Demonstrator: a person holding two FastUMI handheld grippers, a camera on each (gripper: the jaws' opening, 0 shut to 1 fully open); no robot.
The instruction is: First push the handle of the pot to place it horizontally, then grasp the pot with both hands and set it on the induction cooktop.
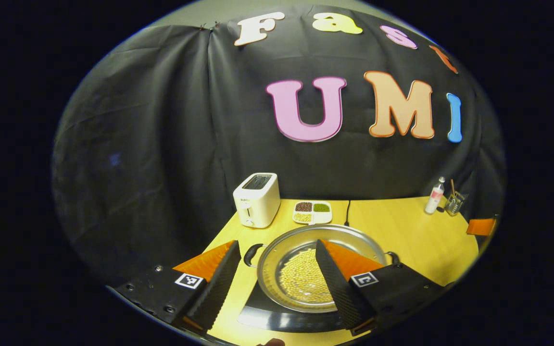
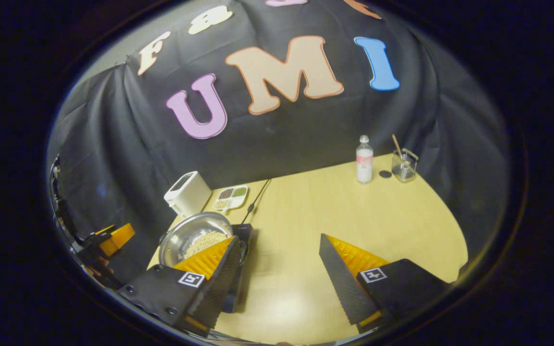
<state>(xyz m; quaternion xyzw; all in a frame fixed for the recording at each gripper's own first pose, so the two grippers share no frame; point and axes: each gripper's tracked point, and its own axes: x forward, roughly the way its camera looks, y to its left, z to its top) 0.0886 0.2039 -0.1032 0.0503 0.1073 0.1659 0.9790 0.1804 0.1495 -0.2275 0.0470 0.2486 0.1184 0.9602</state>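
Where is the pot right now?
In the left gripper view the pot sits on the black induction cooktop, just in front of the toaster and the divided dish.

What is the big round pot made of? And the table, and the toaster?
The pot looks like bare polished metal, probably stainless steel: it is silvery and mirrors the light. The table looks like pale wood or wood-look board, smooth with a soft sheen. The toaster seems to be white plastic or painted metal.

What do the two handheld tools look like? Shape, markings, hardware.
They match: the left tool and the right tool each have two wedge-shaped fingers with ribbed inner faces, set on blocky mounts. Each mount carries a square black-and-white fiducial tag, and small screw heads dot the mounts.
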